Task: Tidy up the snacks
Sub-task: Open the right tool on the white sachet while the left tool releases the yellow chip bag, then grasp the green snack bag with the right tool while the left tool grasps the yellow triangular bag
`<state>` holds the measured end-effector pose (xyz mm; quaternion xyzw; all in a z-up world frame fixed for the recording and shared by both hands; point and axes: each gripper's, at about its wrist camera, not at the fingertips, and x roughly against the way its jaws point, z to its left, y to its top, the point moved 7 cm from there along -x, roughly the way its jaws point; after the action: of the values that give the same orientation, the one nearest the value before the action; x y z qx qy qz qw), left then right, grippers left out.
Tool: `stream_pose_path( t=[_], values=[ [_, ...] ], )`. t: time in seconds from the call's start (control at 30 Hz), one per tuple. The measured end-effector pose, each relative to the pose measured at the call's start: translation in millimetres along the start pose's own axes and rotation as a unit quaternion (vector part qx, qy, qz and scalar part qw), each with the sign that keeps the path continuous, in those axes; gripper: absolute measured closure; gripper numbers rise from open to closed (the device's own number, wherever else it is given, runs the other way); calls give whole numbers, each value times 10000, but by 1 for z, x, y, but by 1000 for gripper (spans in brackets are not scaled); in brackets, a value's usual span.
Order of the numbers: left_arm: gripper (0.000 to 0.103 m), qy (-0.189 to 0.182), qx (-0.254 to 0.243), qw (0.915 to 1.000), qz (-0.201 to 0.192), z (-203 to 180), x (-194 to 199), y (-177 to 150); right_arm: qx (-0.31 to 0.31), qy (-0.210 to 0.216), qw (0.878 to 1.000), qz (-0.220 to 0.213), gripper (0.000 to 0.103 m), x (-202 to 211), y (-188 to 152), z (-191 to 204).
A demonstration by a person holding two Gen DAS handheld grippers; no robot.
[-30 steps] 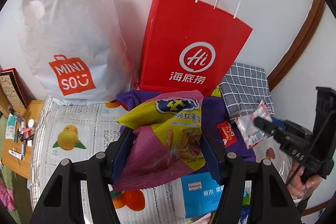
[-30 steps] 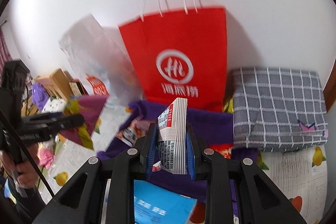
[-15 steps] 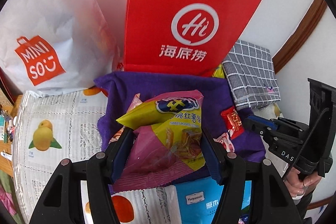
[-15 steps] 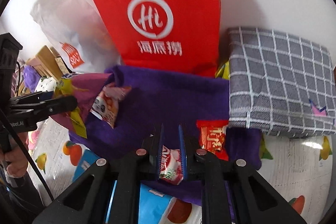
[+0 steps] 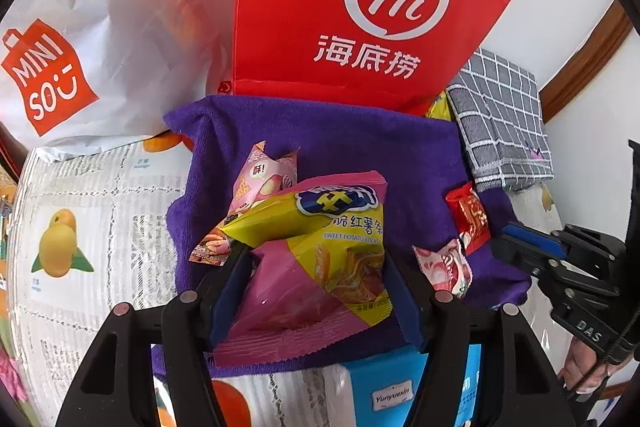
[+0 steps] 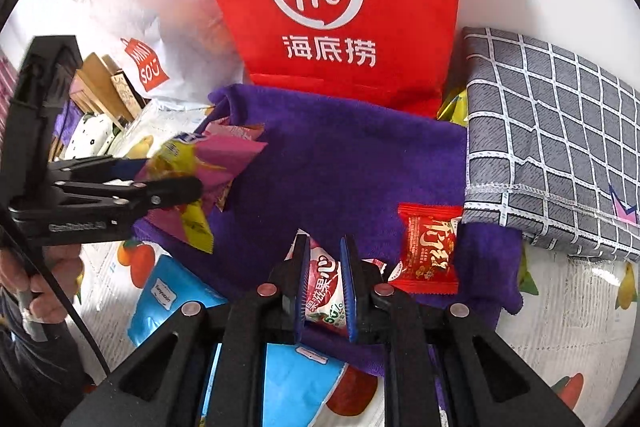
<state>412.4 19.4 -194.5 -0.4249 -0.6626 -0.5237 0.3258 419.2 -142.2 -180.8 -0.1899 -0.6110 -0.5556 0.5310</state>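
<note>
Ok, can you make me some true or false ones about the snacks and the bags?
1. The left gripper has a yellow and pink sweet potato stick bag between its fingers. True.
2. The big red bag lies flat on the purple towel. False: it stands upright behind the towel.
3. The right gripper is empty. False: it is shut on a small pink and white snack packet.
4. A small red candy packet lies on the purple towel. True.
</note>
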Motion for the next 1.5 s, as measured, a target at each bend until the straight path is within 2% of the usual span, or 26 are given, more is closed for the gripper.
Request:
stream_pose_path(
  t=[0.17, 0.33, 0.5, 0.57, 0.63, 0.8, 0.9, 1.07, 1.27, 1.5],
  values=[
    [28, -12, 101, 9999, 23, 1, 2, 2, -40, 6, 9999, -160, 82, 16, 3, 1],
    [27, -1, 57, 9999, -99, -3, 22, 0, -143, -11, 9994, -306, 74, 33, 1, 2],
    [27, 2, -74, 9996, -273, -8, 52, -10, -217, -192, 9975, -648, 48, 63, -14, 6],
    [27, -41, -125, 9992, -389, -12, 66, -15, -260, -364, 9959, -787, 34, 75, -21, 5],
    [27, -77, -167, 9984, -538, -15, 84, -25, -356, -572, 9928, -987, 33, 92, -32, 4],
    [27, -197, -123, 9967, -783, -20, 121, -49, -519, -693, 9879, -1289, 33, 124, -60, 1],
    [27, -240, -106, 9956, -900, -23, 140, -65, -599, -911, 9837, -1430, 33, 141, -81, -1],
    [27, -316, -112, 9957, -861, -26, 155, -90, -742, -1106, 9816, -1370, 33, 145, -115, -2],
    [27, -337, -158, 9954, -886, -28, 167, -120, -846, -542, 9920, -765, 33, 116, -162, 5],
    [27, -207, -196, 9954, -912, -20, 174, -151, -627, -723, 9939, -548, 34, 98, -194, 15]
  ],
)
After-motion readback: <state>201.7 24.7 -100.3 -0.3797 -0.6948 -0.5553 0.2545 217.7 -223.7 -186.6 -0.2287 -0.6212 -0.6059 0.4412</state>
